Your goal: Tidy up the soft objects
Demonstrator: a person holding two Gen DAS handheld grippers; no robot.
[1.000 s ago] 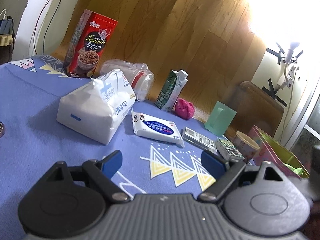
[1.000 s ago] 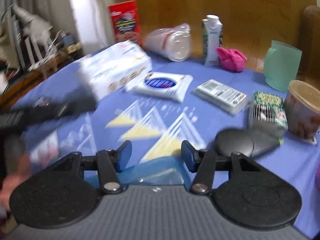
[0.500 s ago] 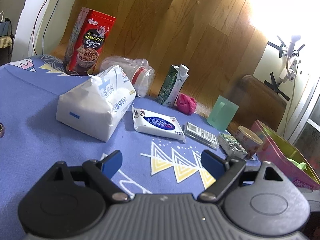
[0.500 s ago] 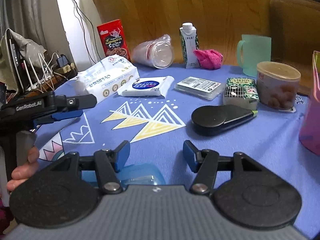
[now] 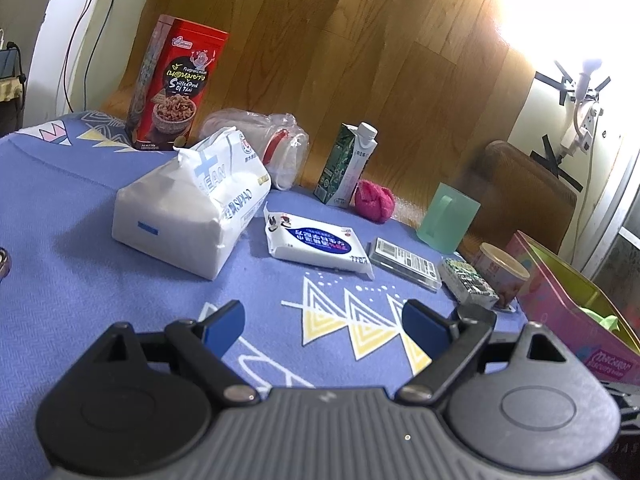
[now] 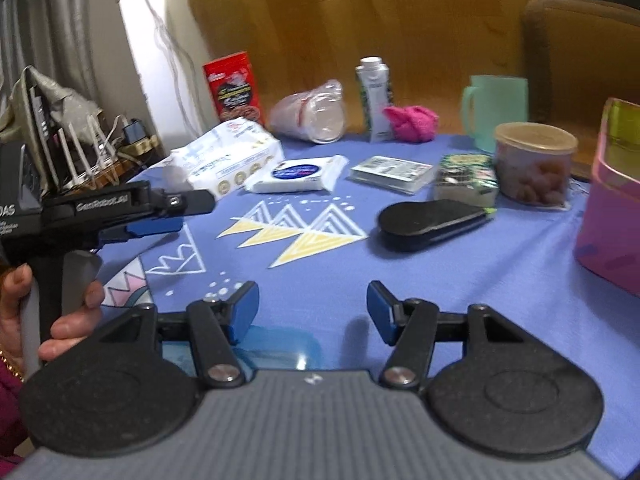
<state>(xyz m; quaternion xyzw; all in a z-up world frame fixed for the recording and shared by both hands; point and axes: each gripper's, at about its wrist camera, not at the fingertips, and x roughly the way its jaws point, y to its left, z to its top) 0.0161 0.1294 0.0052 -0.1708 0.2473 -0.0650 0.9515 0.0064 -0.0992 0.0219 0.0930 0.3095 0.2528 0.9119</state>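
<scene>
A big white tissue pack (image 5: 188, 208) (image 6: 228, 156) lies at the back left of the blue tablecloth. A flat white wipes pack (image 5: 316, 244) (image 6: 296, 170) lies beside it. A pink cloth ball (image 5: 374, 200) (image 6: 412, 120) sits by the milk carton (image 5: 346, 164). A pink box (image 5: 576, 312) (image 6: 612, 204) stands at the right with something green inside. My left gripper (image 5: 324, 326) is open and empty above the cloth; it also shows in the right wrist view (image 6: 160, 216). My right gripper (image 6: 312, 312) is open and empty near the front edge.
A red snack box (image 5: 172, 84), a plastic-wrapped cup stack (image 5: 272, 148), a green mug (image 5: 448, 218), a barcode packet (image 5: 404, 260), a green-patterned packet (image 5: 468, 280) and a lidded snack tub (image 5: 500, 272) stand on the table. A black flat case (image 6: 432, 220) lies mid-right. A blue-lidded container (image 6: 276, 344) lies under my right gripper.
My right gripper has opened a little wider and its view has shifted left and steadied. My left gripper has stayed open and barely moved.
</scene>
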